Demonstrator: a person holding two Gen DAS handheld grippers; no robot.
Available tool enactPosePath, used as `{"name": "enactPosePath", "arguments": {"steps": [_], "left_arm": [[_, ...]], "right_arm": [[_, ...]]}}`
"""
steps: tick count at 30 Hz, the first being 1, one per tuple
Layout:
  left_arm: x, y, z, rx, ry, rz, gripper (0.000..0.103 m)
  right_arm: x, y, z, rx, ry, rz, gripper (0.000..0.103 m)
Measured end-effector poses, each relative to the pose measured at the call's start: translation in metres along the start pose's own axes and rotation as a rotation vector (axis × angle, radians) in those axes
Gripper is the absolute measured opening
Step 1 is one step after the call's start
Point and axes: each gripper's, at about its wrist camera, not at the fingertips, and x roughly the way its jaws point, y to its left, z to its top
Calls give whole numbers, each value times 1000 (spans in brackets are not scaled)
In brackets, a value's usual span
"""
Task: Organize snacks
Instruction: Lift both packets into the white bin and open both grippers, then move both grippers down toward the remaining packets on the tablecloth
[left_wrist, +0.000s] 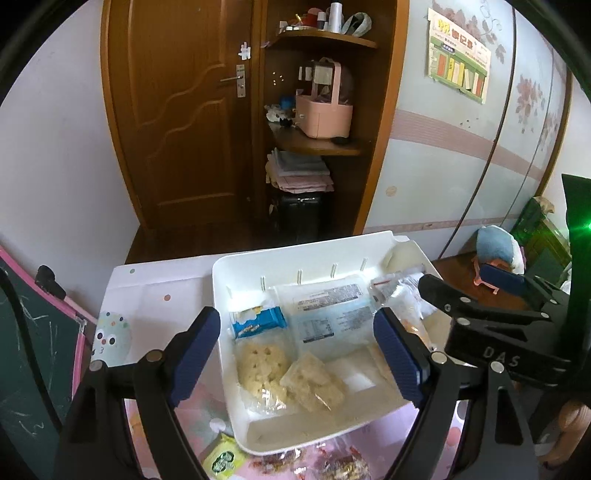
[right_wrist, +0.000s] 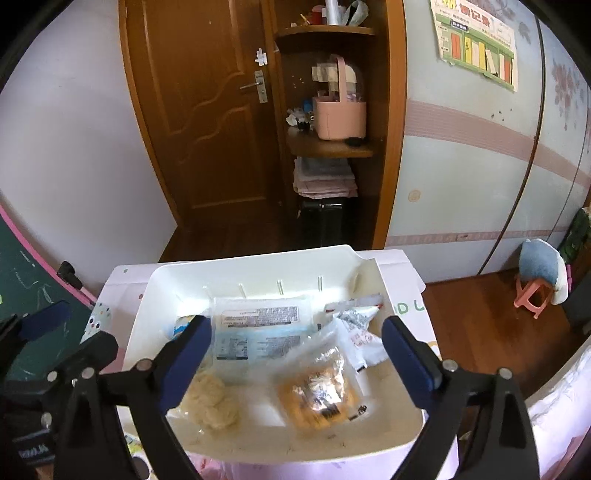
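Observation:
A white plastic bin (left_wrist: 236, 266) (right_wrist: 162, 280) sits on the table and holds several snack packs. Inside are a pale blue flat pack (left_wrist: 328, 314) (right_wrist: 258, 328), a small blue-and-white wrapper (left_wrist: 258, 321), two clear bags of pale cookies (left_wrist: 262, 365) (left_wrist: 314, 380) (right_wrist: 210, 398), a clear bag of orange biscuits (right_wrist: 317, 387) and a white crinkled pack (right_wrist: 362, 332). My left gripper (left_wrist: 299, 354) is open and empty above the bin's near left part. My right gripper (right_wrist: 295, 365) is open and empty above the bin's near right part; it also shows in the left wrist view (left_wrist: 476, 291).
Loose snacks lie on the pink cloth before the bin: a green-and-yellow pack (left_wrist: 221, 458) and red-wrapped sweets (left_wrist: 332, 465). A green chalkboard (left_wrist: 26, 350) stands left. A wooden door and shelves (left_wrist: 314, 147) are behind. A small stool (right_wrist: 539, 280) stands right.

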Motion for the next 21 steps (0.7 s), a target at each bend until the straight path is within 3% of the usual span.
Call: {"name": "enactPosePath", "arguments": {"steps": [13, 21], "left_arm": [[-111, -23, -29, 92, -77, -81, 86], [-175, -35, -63, 156, -114, -92, 89]], "right_arm": [[-103, 14, -36, -34, -58, 79, 94], [-163, 18, -62, -50, -78, 94, 94]]}}
